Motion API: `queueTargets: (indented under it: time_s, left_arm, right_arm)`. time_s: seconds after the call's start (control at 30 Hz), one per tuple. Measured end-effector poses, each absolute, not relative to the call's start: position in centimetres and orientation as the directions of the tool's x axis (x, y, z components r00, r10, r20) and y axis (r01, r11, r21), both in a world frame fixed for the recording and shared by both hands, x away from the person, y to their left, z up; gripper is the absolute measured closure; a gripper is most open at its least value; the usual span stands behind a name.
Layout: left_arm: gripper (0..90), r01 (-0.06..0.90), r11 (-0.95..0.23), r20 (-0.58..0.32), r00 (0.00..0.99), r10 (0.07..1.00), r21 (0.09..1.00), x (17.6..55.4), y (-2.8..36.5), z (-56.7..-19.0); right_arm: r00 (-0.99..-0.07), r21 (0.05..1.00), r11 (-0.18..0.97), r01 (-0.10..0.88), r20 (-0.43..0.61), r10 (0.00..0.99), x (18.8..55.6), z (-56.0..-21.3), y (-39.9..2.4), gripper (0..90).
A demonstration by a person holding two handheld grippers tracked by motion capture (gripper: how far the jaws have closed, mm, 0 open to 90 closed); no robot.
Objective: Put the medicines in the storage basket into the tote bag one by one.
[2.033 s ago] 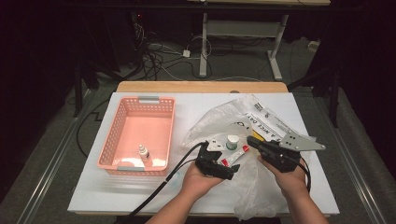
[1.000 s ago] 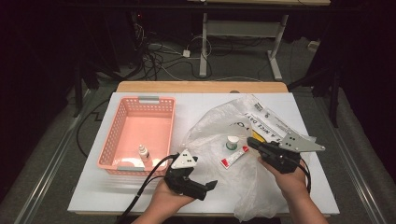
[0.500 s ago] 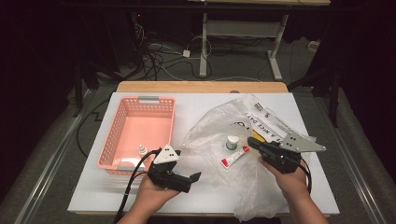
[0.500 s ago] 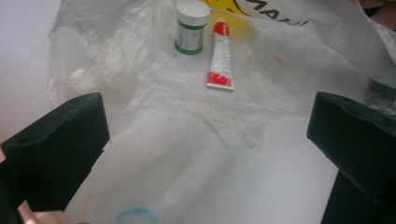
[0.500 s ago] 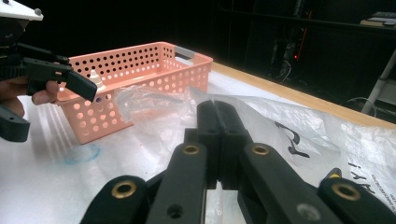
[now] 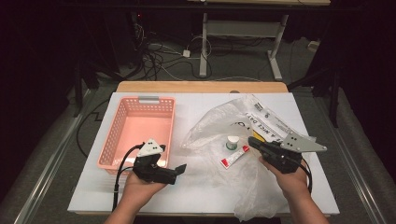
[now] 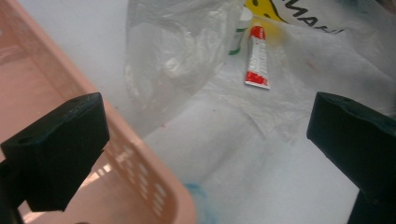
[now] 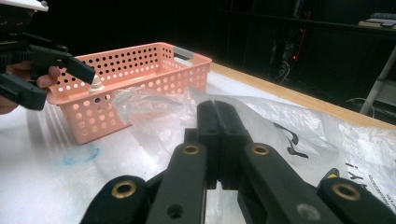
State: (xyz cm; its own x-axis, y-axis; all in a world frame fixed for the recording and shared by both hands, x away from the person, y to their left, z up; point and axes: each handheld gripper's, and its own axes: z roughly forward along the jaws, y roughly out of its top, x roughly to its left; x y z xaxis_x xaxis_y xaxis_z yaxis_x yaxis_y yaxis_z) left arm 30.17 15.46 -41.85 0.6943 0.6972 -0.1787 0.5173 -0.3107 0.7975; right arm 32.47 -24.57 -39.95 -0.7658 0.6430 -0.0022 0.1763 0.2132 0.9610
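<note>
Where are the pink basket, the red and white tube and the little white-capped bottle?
Pink basket (image 6: 118,122): high view, on its left wall.
Red and white tube (image 7: 257,58): left gripper view, on its middle.
White-capped bottle (image 6: 232,141): high view, on its cap.

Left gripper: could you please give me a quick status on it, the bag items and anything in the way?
Left gripper open, empty, beside the pink basket. Right gripper shut on the plastic bag. Tube and small bottle lie on the bag. Nothing between.
</note>
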Motion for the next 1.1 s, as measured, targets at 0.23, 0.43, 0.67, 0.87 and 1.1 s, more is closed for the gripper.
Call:
queueTargets:
  time_s: [0.23,0.43,0.67,0.87,1.1]
  left_arm:
    - [0.0,0.529,-0.291,-0.176,0.664,0.727,0.797,30.5,16.9,-41.7]
    - [0.0,0.533,-0.277,-0.168,0.641,0.749,0.799,30.8,18.3,-41.6]
    - [0.0,0.553,-0.246,-0.186,0.610,0.770,0.796,31.2,19.8,-41.7]
    - [0.0,0.575,-0.228,-0.199,0.585,0.787,0.786,31.5,20.8,-42.2]
    - [0.0,0.584,-0.216,-0.200,0.564,0.801,0.783,31.7,21.7,-42.3]
  right_arm:
    - [-0.766,0.962,0.211,0.174,-0.002,0.642,32.5,-39.9,-24.6,90.0]
    - [-0.765,0.962,0.213,0.173,-0.004,0.644,32.5,-40.0,-24.7,90.0]
    - [-0.763,0.962,0.212,0.173,-0.004,0.646,32.5,-40.0,-24.7,90.0]
    - [-0.765,0.961,0.212,0.178,0.000,0.644,32.5,-40.1,-24.7,90.0]
    - [-0.766,0.960,0.214,0.179,-0.001,0.643,32.5,-40.1,-24.7,90.0]
